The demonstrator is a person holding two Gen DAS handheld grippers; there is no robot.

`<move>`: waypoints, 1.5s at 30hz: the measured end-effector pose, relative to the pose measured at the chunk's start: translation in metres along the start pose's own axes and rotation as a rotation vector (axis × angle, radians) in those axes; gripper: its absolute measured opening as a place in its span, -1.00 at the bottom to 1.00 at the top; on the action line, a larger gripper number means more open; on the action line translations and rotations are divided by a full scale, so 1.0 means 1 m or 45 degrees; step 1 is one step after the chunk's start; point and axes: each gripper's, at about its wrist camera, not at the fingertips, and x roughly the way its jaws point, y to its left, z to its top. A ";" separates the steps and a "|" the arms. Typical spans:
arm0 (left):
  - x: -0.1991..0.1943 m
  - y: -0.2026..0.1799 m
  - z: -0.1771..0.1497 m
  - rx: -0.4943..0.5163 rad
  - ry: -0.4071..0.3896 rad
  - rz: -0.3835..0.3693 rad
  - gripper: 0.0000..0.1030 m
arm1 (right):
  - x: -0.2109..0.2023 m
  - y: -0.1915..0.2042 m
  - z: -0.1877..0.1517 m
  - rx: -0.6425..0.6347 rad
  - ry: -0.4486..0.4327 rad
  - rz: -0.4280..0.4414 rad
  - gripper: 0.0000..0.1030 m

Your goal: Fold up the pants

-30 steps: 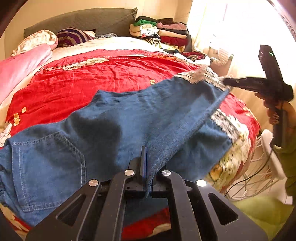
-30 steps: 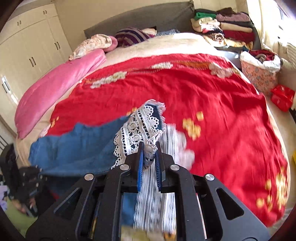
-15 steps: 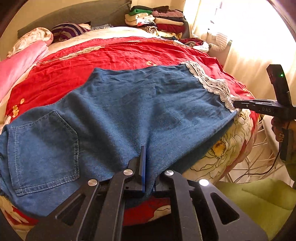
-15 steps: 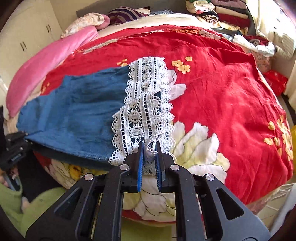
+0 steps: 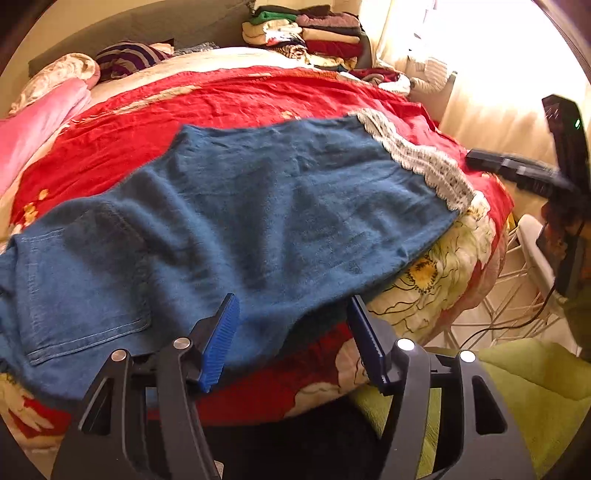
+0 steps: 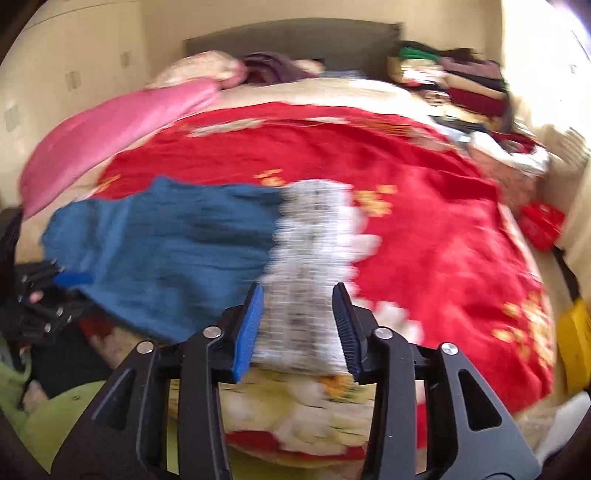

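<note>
Across the near edge of the bed with the red flowered quilt (image 5: 229, 99), the blue denim pants with a white lace hem (image 5: 266, 206) lie spread flat, waist and back pocket toward nine o'clock, lace hem (image 6: 314, 236) toward two o'clock in the left wrist view. The left claw (image 5: 295, 332) has just been opening: its blue pads stand spread, with the near denim edge lying loose between them, not pinched. The right claw (image 6: 299, 325), blurred, has also just been opening, and the lace lies slack between its parted pads. I judge the laying-out, with the legs apparently stacked, is done. The crosswise folds, hem toward waist, look still to come. A stack of folded clothes (image 5: 314, 33) sits at twelve o'clock by the headboard.
</note>
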 end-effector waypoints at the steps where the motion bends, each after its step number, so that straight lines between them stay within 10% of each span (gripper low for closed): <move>1: -0.012 0.006 0.000 -0.023 -0.037 -0.004 0.27 | 0.008 0.008 0.000 -0.034 0.021 0.027 -0.33; 8: -0.083 0.089 -0.009 -0.380 -0.244 0.349 0.84 | 0.057 0.012 -0.020 -0.062 0.204 -0.055 -0.28; 14: -0.074 0.154 -0.032 -0.692 -0.163 0.563 0.84 | 0.058 0.010 -0.018 -0.050 0.196 -0.021 -0.12; 15: -0.069 0.154 -0.033 -0.696 -0.160 0.549 0.81 | 0.058 0.010 -0.019 -0.049 0.197 -0.022 -0.12; 17: -0.058 0.151 -0.034 -0.670 -0.145 0.523 -0.20 | 0.059 0.010 -0.018 -0.050 0.198 -0.021 -0.10; 30: -0.072 0.176 -0.045 -0.693 -0.184 0.583 0.04 | 0.058 0.010 -0.019 -0.042 0.200 -0.012 -0.06; 34: -0.104 0.142 -0.027 -0.568 -0.298 0.769 0.29 | 0.039 0.011 -0.011 0.011 0.094 0.028 -0.05; 39: -0.094 0.086 0.011 -0.345 -0.359 0.528 0.49 | 0.042 0.026 0.001 -0.042 0.067 0.080 -0.01; 45: -0.012 0.054 0.025 -0.214 -0.098 0.306 0.49 | 0.065 0.031 -0.009 -0.028 0.189 0.082 0.07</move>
